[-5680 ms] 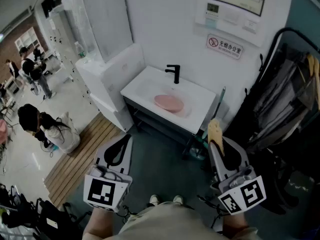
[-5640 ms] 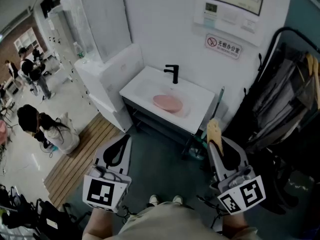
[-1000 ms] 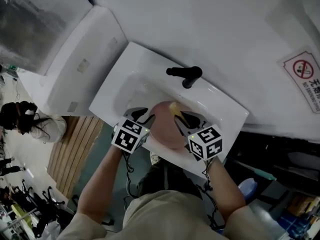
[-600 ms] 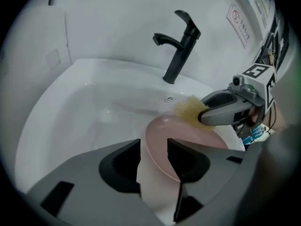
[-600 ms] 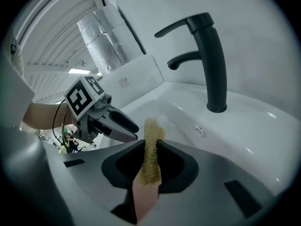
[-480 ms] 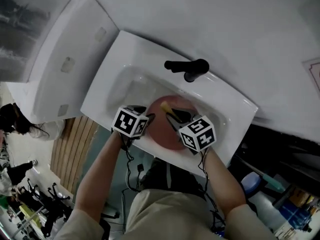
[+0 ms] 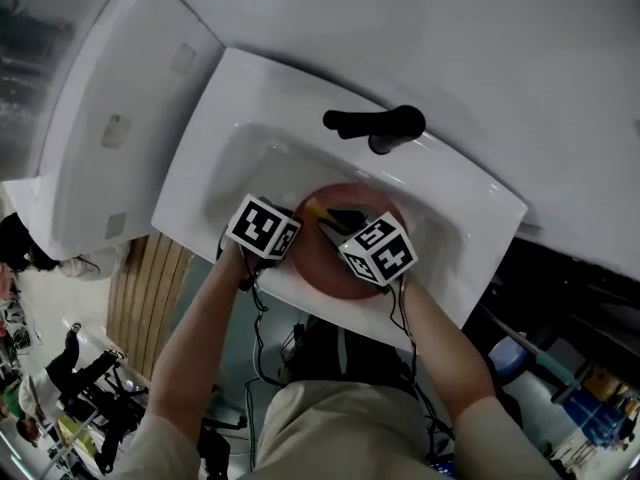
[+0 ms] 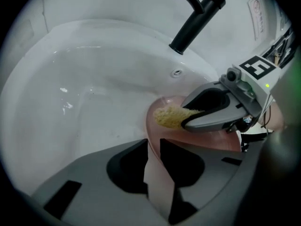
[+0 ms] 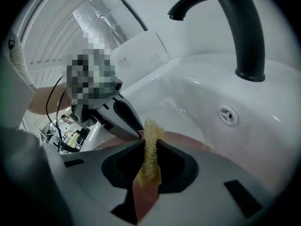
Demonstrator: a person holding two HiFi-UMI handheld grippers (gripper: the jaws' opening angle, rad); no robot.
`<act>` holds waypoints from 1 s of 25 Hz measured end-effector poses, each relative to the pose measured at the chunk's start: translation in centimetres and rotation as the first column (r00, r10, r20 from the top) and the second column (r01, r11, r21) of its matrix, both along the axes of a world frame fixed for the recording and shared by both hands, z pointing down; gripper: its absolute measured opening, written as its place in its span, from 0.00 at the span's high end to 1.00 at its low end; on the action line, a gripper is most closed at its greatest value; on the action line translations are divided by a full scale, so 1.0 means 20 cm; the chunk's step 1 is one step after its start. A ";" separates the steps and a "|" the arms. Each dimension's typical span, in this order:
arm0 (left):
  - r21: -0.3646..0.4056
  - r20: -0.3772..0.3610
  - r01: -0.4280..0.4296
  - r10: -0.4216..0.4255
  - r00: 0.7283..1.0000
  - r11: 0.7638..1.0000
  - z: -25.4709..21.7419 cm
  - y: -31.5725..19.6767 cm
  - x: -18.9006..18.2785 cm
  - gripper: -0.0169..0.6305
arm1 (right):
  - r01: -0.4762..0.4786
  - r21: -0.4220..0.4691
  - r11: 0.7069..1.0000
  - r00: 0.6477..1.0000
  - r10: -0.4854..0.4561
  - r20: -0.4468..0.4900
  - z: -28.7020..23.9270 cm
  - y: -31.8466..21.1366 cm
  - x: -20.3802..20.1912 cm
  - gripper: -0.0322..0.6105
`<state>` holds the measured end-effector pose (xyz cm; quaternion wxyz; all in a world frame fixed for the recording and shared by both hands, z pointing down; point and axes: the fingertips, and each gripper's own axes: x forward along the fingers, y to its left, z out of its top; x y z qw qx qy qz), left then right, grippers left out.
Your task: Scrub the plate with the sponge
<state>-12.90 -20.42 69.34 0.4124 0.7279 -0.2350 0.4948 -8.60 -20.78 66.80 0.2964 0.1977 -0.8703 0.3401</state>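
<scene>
A pink plate (image 7: pixel 318 264) lies in the white sink basin (image 7: pixel 235 158). My left gripper (image 7: pixel 297 226) points steeply down at the plate's left rim. In the left gripper view the plate (image 8: pixel 207 138) has its rim running between the jaws of that gripper (image 8: pixel 153 142), which have just been closing and now pinch it. My right gripper (image 7: pixel 326 216) is shut on a yellow sponge (image 7: pixel 313 208). The sponge (image 9: pixel 150 157) sticks out past that gripper's tips just over the plate (image 9: pixel 188 142), close to the left gripper (image 9: pixel 131 125).
A black faucet (image 7: pixel 375 126) stands on the sink's far rim, its spout (image 8: pixel 197 13) over the basin. An overflow hole (image 9: pixel 228 114) sits in the back wall. A white cabinet (image 7: pixel 110 118) adjoins the sink at left.
Both grippers have come down into the basin onto the plate. The left jaws, wide apart before, have closed around the plate's rim. The sponge has stayed in the right gripper.
</scene>
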 end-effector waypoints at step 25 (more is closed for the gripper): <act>0.117 -0.005 0.173 -0.173 0.985 0.978 -0.03 -0.10 -0.03 0.93 | 0.171 -0.187 0.967 0.855 -0.240 -0.459 0.22 0.22 0.54 0.83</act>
